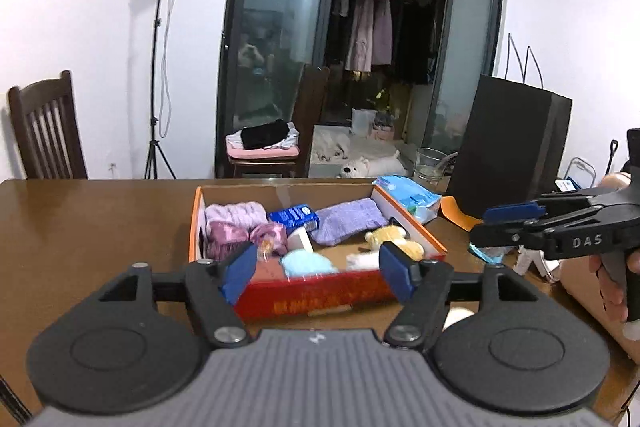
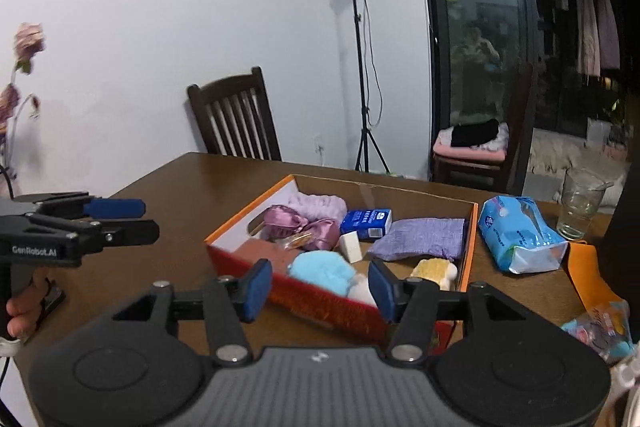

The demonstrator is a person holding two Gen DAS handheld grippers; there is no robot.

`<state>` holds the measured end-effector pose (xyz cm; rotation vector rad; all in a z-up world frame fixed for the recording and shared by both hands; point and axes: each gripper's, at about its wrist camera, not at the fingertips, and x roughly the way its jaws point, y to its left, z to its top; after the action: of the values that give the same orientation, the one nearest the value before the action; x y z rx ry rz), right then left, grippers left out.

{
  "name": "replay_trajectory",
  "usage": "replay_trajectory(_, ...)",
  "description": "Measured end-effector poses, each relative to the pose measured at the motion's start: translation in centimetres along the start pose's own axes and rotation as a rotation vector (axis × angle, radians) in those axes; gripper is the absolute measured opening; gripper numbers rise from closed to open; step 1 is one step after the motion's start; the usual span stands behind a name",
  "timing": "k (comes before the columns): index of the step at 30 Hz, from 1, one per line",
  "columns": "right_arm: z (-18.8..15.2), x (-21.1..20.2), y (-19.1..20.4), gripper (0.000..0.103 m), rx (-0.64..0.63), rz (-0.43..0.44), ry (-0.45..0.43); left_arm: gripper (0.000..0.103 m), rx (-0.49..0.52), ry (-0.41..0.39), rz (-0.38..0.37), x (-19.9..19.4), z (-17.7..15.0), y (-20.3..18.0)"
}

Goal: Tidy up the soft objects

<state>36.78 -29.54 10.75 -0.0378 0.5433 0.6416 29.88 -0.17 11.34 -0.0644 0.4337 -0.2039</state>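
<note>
Hovering above the near red wall of the cardboard box [image 1: 304, 293], the left gripper [image 1: 318, 267] stood spread with nothing between its blue pads; the right gripper [image 2: 318, 291] hung likewise parted and empty; each was gripped low by a hand [image 2: 22, 307]; inside the box lay a purple pouch [image 2: 420, 239], a pale blue plush [image 2: 320, 271], a pink satin scrunchie [image 2: 296, 223]; a tissue pack [image 2: 516, 235] sat just beside it on the wooden table [image 1: 100, 227].

Left gripper [image 1: 318, 269]: jaws parted, nothing between the blue pads, held above the table's near edge, angled slightly downward. Right gripper [image 2: 319, 291]: jaws parted, empty, likewise tilted downward. A hand [image 2: 24, 305] grips the left gripper's handle.
</note>
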Motion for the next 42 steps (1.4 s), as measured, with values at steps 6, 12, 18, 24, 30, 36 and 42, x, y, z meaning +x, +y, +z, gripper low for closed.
replay_trajectory(6, -5.6, -3.7, 1.8, 0.064, -0.042, 0.02, -0.043, 0.081, 0.012, -0.003, 0.048, -3.4, -6.5, -3.3)
replay_trajectory(12, -12.8, -5.1, 2.7, 0.064, 0.015, 0.018, -0.009, 0.084, -0.08, 0.055, 0.021, -5.3, -12.7, -5.3)
replay_trajectory(18, -18.2, -6.9, 1.8, 0.067, 0.125, 0.018, 0.016, 0.085, -0.046, 0.15, -0.009, -3.7, -15.1, -6.8)
replay_trajectory(24, -19.2, -7.6, -1.6, 0.067, 0.233, -0.108, -0.006, 0.087, 0.01, 0.131, -0.079, 0.5, -13.1, -9.7)
replay_trajectory(30, -18.7, -6.8, -4.5, 0.067, 0.269, -0.188, -0.024, 0.089, 0.059, 0.157, -0.123, 8.0, -11.7, -13.3)
replay_trajectory(36, -18.0, -4.9, -6.2, 0.068, 0.267, -0.215, 0.011, 0.043, 0.034, 0.215, -0.179, 11.2, -11.9, -12.1)
replay_trajectory(42, -15.9, -0.3, -5.3, 0.08, 0.169, -0.178, 0.036, 0.043, -0.085, 0.156, -0.057, 9.4, -11.0, -6.7)
